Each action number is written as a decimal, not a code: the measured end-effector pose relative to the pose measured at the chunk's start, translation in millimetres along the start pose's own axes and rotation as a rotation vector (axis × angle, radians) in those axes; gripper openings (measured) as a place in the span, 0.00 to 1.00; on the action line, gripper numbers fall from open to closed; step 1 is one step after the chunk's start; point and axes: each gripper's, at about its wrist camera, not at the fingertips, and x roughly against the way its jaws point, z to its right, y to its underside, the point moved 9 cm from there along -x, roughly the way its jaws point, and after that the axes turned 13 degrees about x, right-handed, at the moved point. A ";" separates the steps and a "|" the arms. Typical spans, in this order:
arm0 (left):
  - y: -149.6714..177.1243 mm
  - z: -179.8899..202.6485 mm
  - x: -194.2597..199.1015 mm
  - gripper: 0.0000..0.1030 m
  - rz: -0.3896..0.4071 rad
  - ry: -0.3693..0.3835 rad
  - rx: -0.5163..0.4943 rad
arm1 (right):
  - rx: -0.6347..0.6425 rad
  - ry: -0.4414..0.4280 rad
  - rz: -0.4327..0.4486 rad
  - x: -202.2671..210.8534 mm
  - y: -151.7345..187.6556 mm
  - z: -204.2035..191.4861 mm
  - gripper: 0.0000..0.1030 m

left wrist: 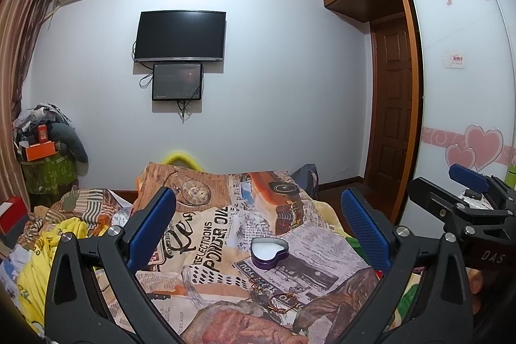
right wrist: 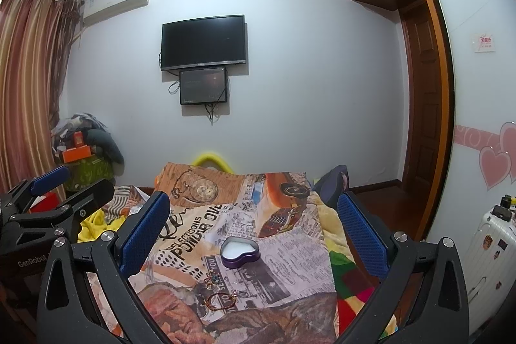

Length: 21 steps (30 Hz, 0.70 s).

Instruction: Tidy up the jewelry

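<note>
A purple heart-shaped tin (left wrist: 269, 252) with a white inside sits open on the printed blanket (left wrist: 209, 244); it also shows in the right wrist view (right wrist: 240, 251). Just in front of it lie a red-orange bracelet (left wrist: 283, 302) and a small beaded piece (left wrist: 257, 283); the right wrist view shows the bracelet (right wrist: 222, 302) and the beaded piece (right wrist: 210, 275) too. My left gripper (left wrist: 258, 221) is open and empty above the blanket, behind the tin. My right gripper (right wrist: 253, 224) is open and empty, to the right of the left one.
The bed holds rumpled yellow cloth (left wrist: 35, 250) at left. A wardrobe with heart decals (left wrist: 464, 86) stands at right, a white suitcase (right wrist: 490, 244) beside it. A TV (left wrist: 180, 36) hangs on the far wall. A pile of boxes and clothes (left wrist: 45, 150) fills the left corner.
</note>
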 end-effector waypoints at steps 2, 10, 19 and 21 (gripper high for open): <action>0.4 -0.4 -0.4 1.00 -0.002 -0.002 0.002 | 0.000 -0.001 0.000 0.0 0.1 -0.4 1.00; 1.4 -1.9 -2.9 1.00 -0.008 -0.007 0.009 | 0.002 -0.004 -0.002 -1.4 2.2 0.2 1.00; 3.1 -1.9 -4.7 1.00 -0.009 -0.005 0.012 | 0.002 -0.004 -0.003 -1.2 1.3 0.2 1.00; 3.3 -1.6 -5.1 1.00 -0.010 -0.005 0.012 | 0.002 -0.004 -0.005 -1.6 1.9 -0.3 1.00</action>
